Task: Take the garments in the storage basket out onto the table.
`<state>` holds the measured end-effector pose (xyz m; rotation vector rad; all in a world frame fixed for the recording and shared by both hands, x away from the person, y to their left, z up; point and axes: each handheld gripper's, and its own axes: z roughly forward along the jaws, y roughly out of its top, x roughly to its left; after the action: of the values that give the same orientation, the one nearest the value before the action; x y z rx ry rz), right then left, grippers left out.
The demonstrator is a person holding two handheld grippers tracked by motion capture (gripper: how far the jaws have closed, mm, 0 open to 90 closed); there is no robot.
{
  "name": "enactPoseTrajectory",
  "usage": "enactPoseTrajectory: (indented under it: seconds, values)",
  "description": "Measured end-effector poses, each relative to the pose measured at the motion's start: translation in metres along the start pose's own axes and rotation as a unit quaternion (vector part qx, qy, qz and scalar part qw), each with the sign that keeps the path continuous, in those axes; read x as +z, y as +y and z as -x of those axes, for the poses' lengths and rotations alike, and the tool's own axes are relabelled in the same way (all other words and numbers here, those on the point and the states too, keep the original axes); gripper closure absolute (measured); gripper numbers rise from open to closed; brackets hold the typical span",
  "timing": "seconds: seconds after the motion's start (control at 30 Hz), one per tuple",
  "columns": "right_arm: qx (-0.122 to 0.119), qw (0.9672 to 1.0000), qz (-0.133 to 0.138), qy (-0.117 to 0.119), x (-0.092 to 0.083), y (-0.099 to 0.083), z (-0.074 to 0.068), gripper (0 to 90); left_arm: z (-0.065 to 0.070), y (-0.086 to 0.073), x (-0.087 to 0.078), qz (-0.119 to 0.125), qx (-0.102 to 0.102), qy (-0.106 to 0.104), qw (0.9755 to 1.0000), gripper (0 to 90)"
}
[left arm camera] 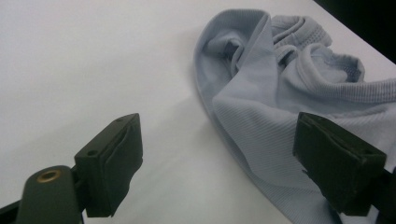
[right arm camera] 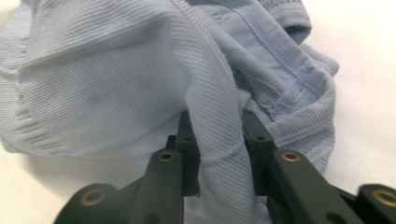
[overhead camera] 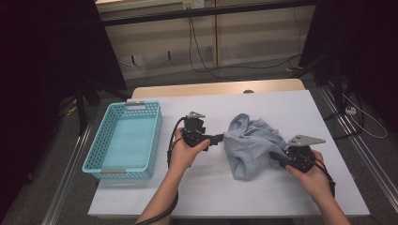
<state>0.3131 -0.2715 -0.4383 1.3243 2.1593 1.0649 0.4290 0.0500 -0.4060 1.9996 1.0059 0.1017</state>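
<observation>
The pale blue shirt (overhead camera: 253, 145) lies crumpled on the white table (overhead camera: 291, 105). The right gripper (right arm camera: 217, 135) pinches a fold; the left gripper (left arm camera: 219, 163), jaws wide apart, seemingly grips nothing.

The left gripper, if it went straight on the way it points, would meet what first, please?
Probably the light blue garment: the left gripper, jaws open, points at its near edge.

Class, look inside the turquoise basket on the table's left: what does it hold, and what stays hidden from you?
The turquoise basket shows a bare floor in the high view, with nothing lying in it. Its near wall hides a thin strip of that floor. The light blue garment lies on the white table outside it.
</observation>
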Motion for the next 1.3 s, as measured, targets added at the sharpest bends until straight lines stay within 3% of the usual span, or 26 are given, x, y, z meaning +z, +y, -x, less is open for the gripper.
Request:
enactPoseTrajectory:
  seconds: [0.13,0.3,0.37,0.63,0.7,0.83,0.97,1.03,1.3]
  values:
    - [-0.007,1.0,0.002,0.001,0.0,0.0,-0.004,71.7,0.004,0.002,0.005,0.001,-0.001,-0.007,1.0,16.1]
    - [-0.008,1.0,0.002,0.001,0.002,0.0,-0.007,71.3,0.008,0.0,0.023,-0.011,0.006,-0.004,0.9999,14.4]
    - [-0.006,1.0,0.004,0.002,0.003,0.0,-0.009,70.7,0.011,-0.001,0.03,-0.015,0.019,0.01,0.9997,14.3]
    - [-0.016,0.9999,0.001,0.0,0.009,0.0,-0.016,69.3,0.019,-0.006,0.055,-0.046,0.045,0.005,0.9979,19.8]
    - [-0.014,0.9999,0.0,0.001,0.01,0.0,-0.015,69.0,0.022,-0.008,0.06,-0.057,0.049,-0.013,0.9971,25.6]
    - [-0.012,0.9999,0.002,0.002,0.011,-0.001,-0.015,68.3,0.028,-0.011,0.066,-0.095,0.058,-0.037,0.9931,44.6]
    - [-0.012,0.9999,0.004,0.0,0.012,-0.002,-0.015,67.6,0.034,-0.009,0.064,-0.126,0.065,-0.044,0.9889,75.6]
    - [-0.009,0.9999,0.006,0.003,0.012,-0.002,-0.014,67.5,0.038,-0.009,0.062,-0.135,0.071,-0.042,0.9875,79.7]
    - [-0.011,0.9999,0.007,-0.002,0.017,0.002,-0.012,69.9,0.04,-0.015,0.042,-0.132,0.052,-0.068,0.9875,81.4]
